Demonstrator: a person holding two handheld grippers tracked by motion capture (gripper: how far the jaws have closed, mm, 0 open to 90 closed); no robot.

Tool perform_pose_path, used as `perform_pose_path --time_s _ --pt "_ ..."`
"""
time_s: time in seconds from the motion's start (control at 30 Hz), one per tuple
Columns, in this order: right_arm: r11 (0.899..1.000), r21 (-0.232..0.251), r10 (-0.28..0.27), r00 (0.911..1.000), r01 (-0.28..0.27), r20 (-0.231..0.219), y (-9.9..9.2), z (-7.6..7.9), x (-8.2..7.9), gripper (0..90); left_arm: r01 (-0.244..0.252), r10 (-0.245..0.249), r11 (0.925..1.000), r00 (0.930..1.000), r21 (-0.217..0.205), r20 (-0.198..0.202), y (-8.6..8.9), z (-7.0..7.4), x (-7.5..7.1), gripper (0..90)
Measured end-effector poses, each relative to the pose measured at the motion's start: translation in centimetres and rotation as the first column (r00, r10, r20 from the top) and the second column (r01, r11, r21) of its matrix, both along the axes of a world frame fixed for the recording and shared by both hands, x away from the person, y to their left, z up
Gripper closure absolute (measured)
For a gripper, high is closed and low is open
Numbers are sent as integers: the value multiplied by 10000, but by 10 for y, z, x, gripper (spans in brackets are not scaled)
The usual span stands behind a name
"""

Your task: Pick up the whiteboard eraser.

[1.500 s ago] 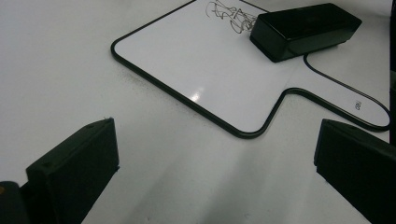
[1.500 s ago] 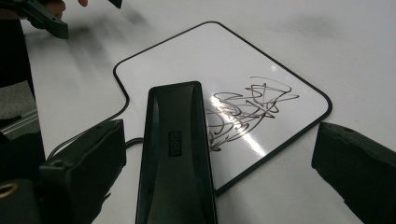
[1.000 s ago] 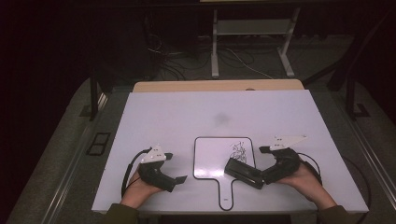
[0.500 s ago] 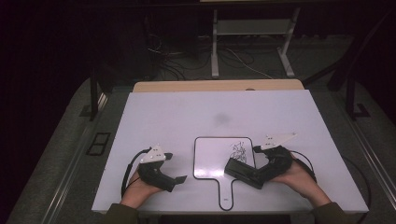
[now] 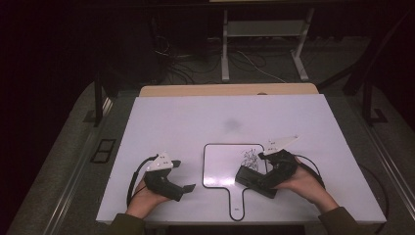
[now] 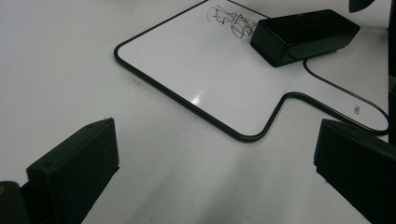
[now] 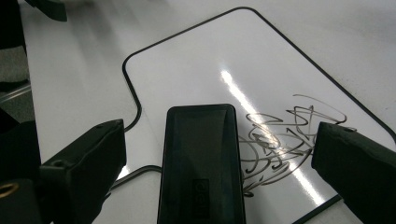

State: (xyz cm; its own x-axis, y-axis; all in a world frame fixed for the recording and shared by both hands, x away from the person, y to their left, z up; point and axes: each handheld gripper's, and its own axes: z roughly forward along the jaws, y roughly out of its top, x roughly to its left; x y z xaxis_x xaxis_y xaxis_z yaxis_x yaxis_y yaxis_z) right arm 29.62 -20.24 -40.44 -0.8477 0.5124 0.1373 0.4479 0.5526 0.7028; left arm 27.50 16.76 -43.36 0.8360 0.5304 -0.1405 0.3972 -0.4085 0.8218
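Note:
A small paddle-shaped whiteboard [image 5: 220, 164] with a black rim lies flat on the white table, handle toward me. Black scribbles [image 5: 251, 157] mark its right part. A black eraser block [image 5: 244, 177] rests on the board's lower right corner. My right gripper [image 5: 262, 178] is open, its jaws standing on either side of the eraser with gaps both sides. In the right gripper view the eraser [image 7: 201, 158] lies between the jaws, beside the scribbles [image 7: 280, 140]. My left gripper [image 5: 183, 175] rests open on the table left of the board, holding nothing; its view shows the board [image 6: 201, 70] and eraser [image 6: 303, 35] ahead.
The white tabletop [image 5: 195, 122] stretches bare beyond the board. A wooden strip [image 5: 225, 90] runs along its far edge. Past it, cables and a metal stand's legs [image 5: 225, 58] stand on the dark floor.
My right gripper has shifted slightly left and away from me over the eraser. The eraser, the board and my left gripper have stayed put.

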Motion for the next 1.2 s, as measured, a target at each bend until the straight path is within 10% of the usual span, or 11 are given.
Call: perform_pose_path --time_s 1.2 --pt "9713 -2313 534 9985 -555 -155 13 -22 -12 244 17 -17 10000 10000 45 18 1 0 0 0"
